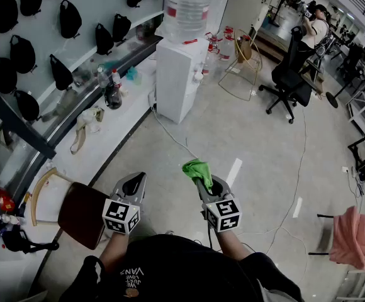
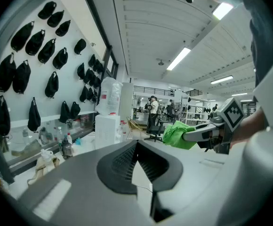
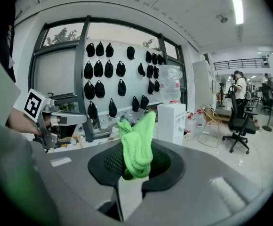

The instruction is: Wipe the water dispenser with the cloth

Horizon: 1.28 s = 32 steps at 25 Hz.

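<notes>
Out in the middle of the floor, the right gripper (image 1: pixel 206 184) is clamped on a bright green knitted cloth (image 3: pixel 137 145). The cloth is bunched into a narrow bundle that stands up out of the closed jaws, its long axis running on from the gripper. Its free end leans forward toward the white box-shaped water dispenser (image 1: pixel 179 74), which carries a clear plastic bottle (image 1: pixel 189 5) on top. The dispenser stands well apart from the cloth, on the floor at the far end of the long white desk (image 1: pixel 116 128) by the wall. The left gripper (image 1: pixel 137 182) hangs beside the right one, its jaws pressed together with nothing between them.
</notes>
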Tool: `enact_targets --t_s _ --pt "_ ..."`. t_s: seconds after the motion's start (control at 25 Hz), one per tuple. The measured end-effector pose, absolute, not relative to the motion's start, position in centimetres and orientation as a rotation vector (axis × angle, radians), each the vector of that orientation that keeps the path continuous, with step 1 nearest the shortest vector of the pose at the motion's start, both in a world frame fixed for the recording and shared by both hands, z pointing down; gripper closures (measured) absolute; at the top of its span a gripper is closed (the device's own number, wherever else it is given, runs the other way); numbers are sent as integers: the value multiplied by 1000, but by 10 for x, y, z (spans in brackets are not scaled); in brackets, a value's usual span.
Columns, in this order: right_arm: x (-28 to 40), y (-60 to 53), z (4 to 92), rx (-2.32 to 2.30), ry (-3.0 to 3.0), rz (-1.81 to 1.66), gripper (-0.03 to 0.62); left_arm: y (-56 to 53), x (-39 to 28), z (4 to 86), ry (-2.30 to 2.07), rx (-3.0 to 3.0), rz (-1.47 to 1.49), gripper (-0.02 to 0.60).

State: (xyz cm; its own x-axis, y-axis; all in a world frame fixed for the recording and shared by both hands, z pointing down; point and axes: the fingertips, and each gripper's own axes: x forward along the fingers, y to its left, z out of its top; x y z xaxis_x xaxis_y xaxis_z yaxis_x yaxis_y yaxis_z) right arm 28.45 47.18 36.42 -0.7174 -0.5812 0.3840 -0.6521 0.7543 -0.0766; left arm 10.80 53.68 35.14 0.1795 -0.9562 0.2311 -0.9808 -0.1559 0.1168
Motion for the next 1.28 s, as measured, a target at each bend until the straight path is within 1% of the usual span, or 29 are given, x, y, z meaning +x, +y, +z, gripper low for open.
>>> enact_targets --t_s 0.4,0.84,0.96,1.28 --pt "250 431 370 1042 -2615 354 503 496 69 369 -1773 2246 142 580" --pt "157 350 369 1265 -2547 441 503 407 -41 359 -1634 2367 224 580" --pt "141 337 370 1327 -2527 462 503 388 -63 362 -1587 2399 255 580" --pt "133 297 384 1356 -2482 511 503 343 -77 379 -1530 2389 243 580"
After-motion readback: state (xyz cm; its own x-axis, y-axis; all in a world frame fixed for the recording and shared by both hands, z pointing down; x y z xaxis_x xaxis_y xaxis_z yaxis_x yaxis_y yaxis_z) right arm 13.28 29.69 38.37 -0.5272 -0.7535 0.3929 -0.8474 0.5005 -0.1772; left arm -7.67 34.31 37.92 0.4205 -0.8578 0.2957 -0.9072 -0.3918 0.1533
